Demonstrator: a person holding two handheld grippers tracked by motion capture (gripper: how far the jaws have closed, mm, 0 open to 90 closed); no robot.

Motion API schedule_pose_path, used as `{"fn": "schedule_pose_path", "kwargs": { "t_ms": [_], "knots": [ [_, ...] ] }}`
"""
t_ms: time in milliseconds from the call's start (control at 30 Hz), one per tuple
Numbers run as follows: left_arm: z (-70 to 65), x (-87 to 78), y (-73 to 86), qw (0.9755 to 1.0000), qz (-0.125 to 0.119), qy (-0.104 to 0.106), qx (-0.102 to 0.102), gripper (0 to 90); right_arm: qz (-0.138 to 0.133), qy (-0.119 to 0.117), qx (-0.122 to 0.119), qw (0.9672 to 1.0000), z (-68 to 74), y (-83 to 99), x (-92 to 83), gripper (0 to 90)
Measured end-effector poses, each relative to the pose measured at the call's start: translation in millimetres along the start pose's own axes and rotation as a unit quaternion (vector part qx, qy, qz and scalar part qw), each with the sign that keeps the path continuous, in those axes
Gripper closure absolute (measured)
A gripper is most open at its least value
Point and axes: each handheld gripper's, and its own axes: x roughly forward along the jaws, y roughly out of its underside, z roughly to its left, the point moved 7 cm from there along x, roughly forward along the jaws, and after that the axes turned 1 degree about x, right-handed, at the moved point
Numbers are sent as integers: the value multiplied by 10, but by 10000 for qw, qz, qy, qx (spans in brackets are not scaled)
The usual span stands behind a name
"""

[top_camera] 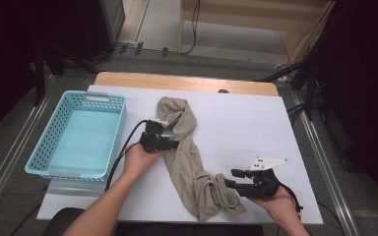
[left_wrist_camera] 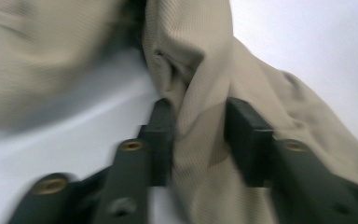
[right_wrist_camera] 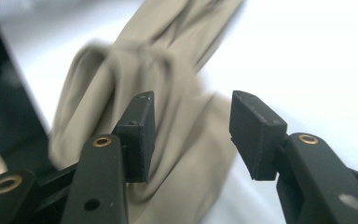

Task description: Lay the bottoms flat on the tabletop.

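Note:
A long beige cloth (top_camera: 192,162) lies crumpled across the middle of the white table top, from the far centre to the near edge. My left gripper (top_camera: 170,135) is at the cloth's left side, about halfway along. In the left gripper view its jaws (left_wrist_camera: 199,135) are closed on a raised fold of the cloth (left_wrist_camera: 200,93), one pad pressing each side. My right gripper (top_camera: 231,178) is held just right of the cloth's bunched near end. Its jaws (right_wrist_camera: 191,135) stand apart with nothing gripped, and the cloth (right_wrist_camera: 168,46) lies beyond and below them.
An empty turquoise plastic basket (top_camera: 117,132) stands at the table's left side, close to my left hand. Bare white table top (top_camera: 246,123) spreads right of the cloth. Cables trail from both grippers toward the near edge. Dark stands and floor cables surround the table.

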Motion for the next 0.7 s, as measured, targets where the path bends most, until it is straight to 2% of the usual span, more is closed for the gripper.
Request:
{"fn": "schedule_pose_path", "kwargs": {
  "t_ms": [33,67,133,300,333,400,433,500,533,567,633,700],
  "knots": [
    [-39,8,22,9999,108,48,17,727,0,0,0,10000,0,0,0,490],
    [-79,5,33,9998,164,94,55,780,-6,-12,98,10000,-29,-23,32,483],
    [-174,-26,28,9996,129,231,43,824,-23,-8,233,9997,-74,-71,109,446],
    [-447,-187,23,9988,4,453,186,831,-159,129,104,9997,-122,-225,260,275],
    [-505,-220,34,9984,-22,527,190,831,-160,162,199,9995,-146,-294,324,254],
    [-615,-278,74,9978,22,590,307,831,-159,184,237,9994,-158,-324,348,254],
    [-664,-309,95,9975,43,582,409,831,-143,132,169,9997,-164,-346,366,257],
    [-769,-369,129,9966,2,678,466,831,-225,321,4,9992,-191,-395,393,312],
    [-828,-397,150,9959,0,740,519,831,-242,387,42,9990,-209,-424,411,326],
    [-892,-419,174,9950,10,791,603,832,-256,390,106,9989,-232,-452,429,377],
    [-1008,-451,228,9931,62,915,727,831,-294,316,232,9988,-265,-505,469,433],
    [-1074,-466,289,9918,114,1002,785,828,-285,340,214,9988,-301,-542,526,505]
  ]
}}
